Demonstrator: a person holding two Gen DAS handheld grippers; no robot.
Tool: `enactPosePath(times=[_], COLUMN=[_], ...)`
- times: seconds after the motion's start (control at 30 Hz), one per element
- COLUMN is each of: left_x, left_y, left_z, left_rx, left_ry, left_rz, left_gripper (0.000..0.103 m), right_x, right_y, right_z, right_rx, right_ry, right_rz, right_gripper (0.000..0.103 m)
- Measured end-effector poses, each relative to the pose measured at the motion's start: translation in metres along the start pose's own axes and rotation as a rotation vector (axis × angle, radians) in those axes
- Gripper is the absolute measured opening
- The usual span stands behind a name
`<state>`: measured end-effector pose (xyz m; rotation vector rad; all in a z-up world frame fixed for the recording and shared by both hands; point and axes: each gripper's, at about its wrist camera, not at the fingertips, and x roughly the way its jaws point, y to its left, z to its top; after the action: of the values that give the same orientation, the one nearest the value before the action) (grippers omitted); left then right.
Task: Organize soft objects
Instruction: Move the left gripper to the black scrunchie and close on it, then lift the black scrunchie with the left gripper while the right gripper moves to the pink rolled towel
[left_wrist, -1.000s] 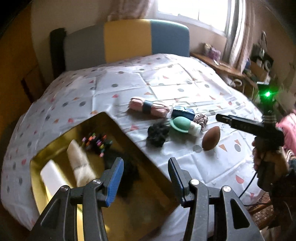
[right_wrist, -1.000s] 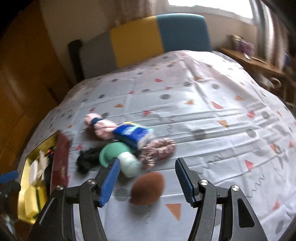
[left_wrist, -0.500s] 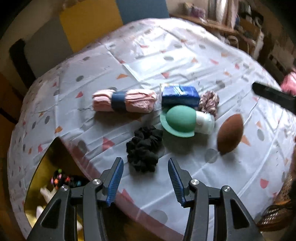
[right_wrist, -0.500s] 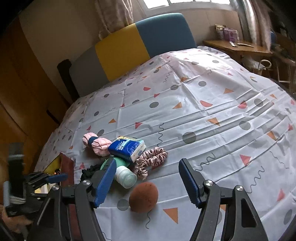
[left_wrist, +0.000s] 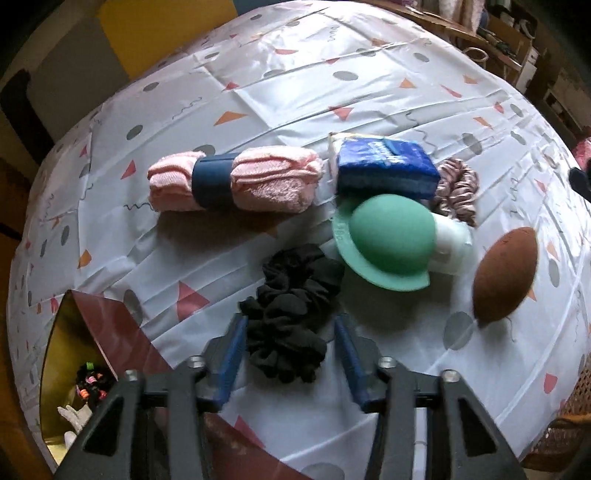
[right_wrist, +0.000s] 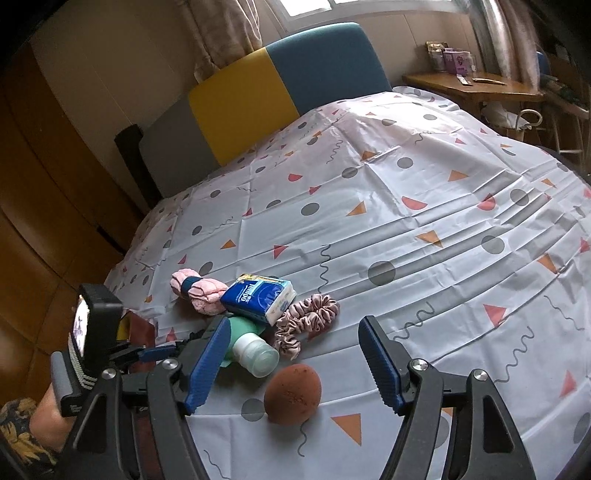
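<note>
My left gripper (left_wrist: 288, 354) is open, its blue pads on either side of a black scrunchie (left_wrist: 291, 314) on the patterned tablecloth (left_wrist: 258, 92). Behind it lie a rolled pink towel with a blue band (left_wrist: 236, 179), a blue tissue pack (left_wrist: 384, 166), a green silicone bottle (left_wrist: 391, 240), a pink striped scrunchie (left_wrist: 456, 190) and a brown football-shaped sponge (left_wrist: 504, 271). My right gripper (right_wrist: 291, 358) is open and empty above the brown sponge (right_wrist: 291, 391). The left gripper also shows in the right wrist view (right_wrist: 155, 352).
A gold-lined box (left_wrist: 70, 354) with a dark red rim sits at the table's near left, holding colourful hair ties (left_wrist: 88, 384) and a white item (left_wrist: 74, 428). A grey, yellow and blue chair back (right_wrist: 258, 96) stands behind the table. A wooden side table (right_wrist: 480, 85) is far right.
My left gripper has swung from over the gold box to the black scrunchie and come down around it. My right gripper has pulled back and risen a little over the brown sponge.
</note>
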<state>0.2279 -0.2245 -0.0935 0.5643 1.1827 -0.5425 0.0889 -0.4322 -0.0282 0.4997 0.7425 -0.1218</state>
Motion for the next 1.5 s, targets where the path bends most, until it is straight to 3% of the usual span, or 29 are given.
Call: enactPosePath(times=[0.1,0.17,0.4,0.57,0.73,0.9,1.03,1.07,1.17,1.27,1.5], left_x=[0.000,-0.005,-0.040,-0.072,-0.096,-0.091,-0.077,-0.074,-0.065,-0.060,-0.050], left_y=[0.003,0.003,0.009,0.001,-0.038,-0.083,-0.097,-0.098,-0.104,-0.109,-0.119], left_z=[-0.004,-0.008,-0.044,-0.065,-0.090,-0.114,-0.122,-0.122,-0.127,-0.130,-0.124], left_rx=[-0.019,-0.029,-0.090,-0.147,-0.092,-0.030,-0.044,-0.048,-0.048,-0.020,0.050], left_ry=[-0.035,-0.059,-0.140,-0.203,-0.230,-0.212,-0.189,-0.185,-0.174,-0.175,-0.183], left_rz=[-0.005,-0.004,-0.063,-0.175,-0.218,-0.201,-0.199,-0.197,-0.205,-0.184,-0.137], left_gripper=[0.016,0.011,0.009,0.009,0.009,0.010,0.014,0.023,0.036,0.043,0.043], right_x=[0.000,0.000,0.002,0.004,0.003,0.000,0.000,0.000,-0.001,-0.001,-0.001], right_y=[0.001,0.002,0.002,0.000,0.000,0.001,0.001,0.001,0.000,-0.001,0.000], right_z=[0.000,0.000,-0.001,-0.002,-0.003,-0.004,-0.004,-0.004,-0.003,-0.003,-0.003], right_rx=[-0.013,-0.018,-0.028,-0.024,-0.026,-0.032,-0.032,-0.031,-0.024,-0.017,-0.022], right_ry=[-0.007,-0.007,0.000,0.007,0.003,-0.002,0.003,0.002,0.000,0.000,0.006], right_rz=[-0.010,-0.014,-0.024,-0.041,-0.049,-0.048,-0.048,-0.048,-0.041,-0.034,-0.029], right_gripper=[0.072,0.072,0.072,0.072,0.072,0.072,0.072,0.072,0.072,0.072,0.072])
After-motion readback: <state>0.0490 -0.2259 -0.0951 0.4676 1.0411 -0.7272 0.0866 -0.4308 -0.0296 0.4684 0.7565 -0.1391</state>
